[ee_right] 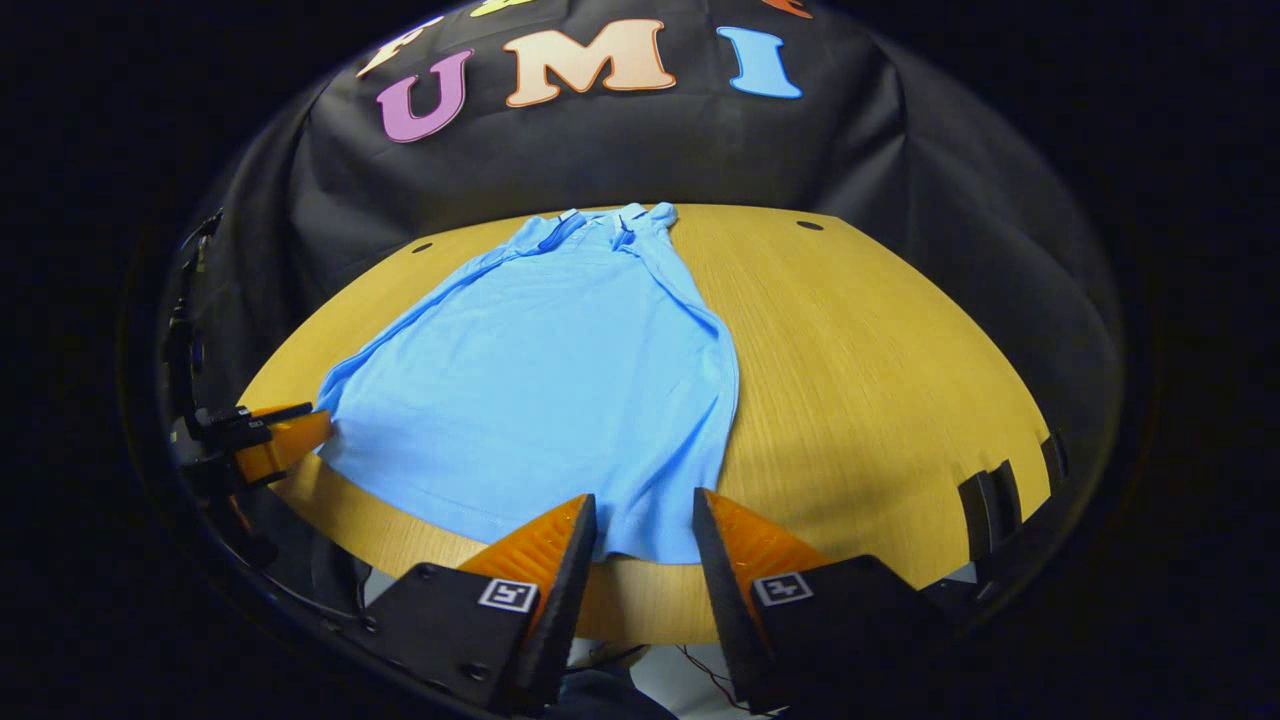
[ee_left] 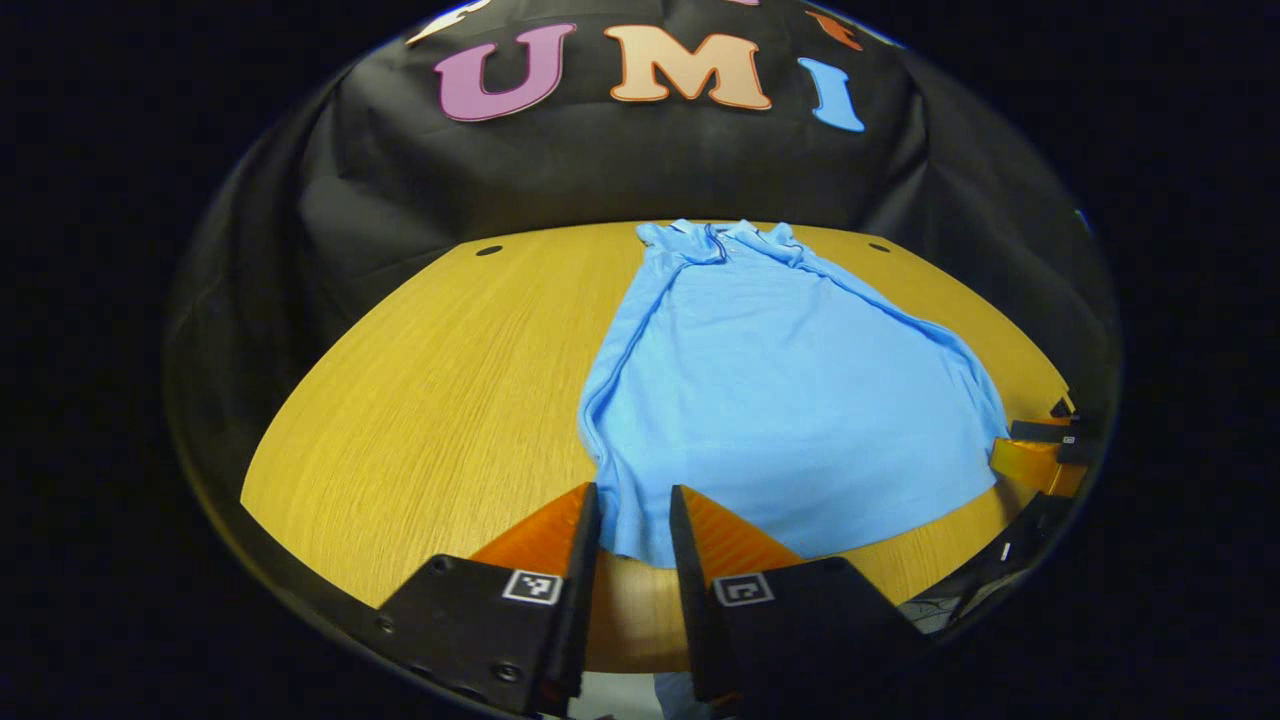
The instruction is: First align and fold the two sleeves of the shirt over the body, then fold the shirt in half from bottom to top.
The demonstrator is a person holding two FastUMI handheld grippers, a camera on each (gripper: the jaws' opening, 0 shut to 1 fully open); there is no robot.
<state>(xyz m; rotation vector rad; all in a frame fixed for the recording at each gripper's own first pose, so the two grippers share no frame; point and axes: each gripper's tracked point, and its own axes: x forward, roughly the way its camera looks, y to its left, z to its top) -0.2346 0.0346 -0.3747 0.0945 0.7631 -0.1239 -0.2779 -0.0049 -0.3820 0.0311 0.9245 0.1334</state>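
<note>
A light blue shirt (ee_left: 780, 400) lies flat on the wooden table (ee_left: 450, 380), collar (ee_left: 715, 240) at the far end, both sleeves folded in over the body. My left gripper (ee_left: 635, 510) is open, its fingers either side of the near left hem corner. In the right gripper view the shirt (ee_right: 540, 390) runs away from me, and my right gripper (ee_right: 642, 515) is open astride the near right hem corner. The right gripper (ee_left: 1035, 455) also shows at the far right of the left gripper view, and the left gripper (ee_right: 290, 435) at the left edge of the right gripper view.
Bare table (ee_right: 880, 360) stretches out on both sides of the shirt. Small dark holes (ee_left: 489, 250) (ee_right: 809, 225) sit near the table's far corners. Black slotted parts (ee_right: 1000, 490) stand at the near right edge. The black cloth wall closes the back.
</note>
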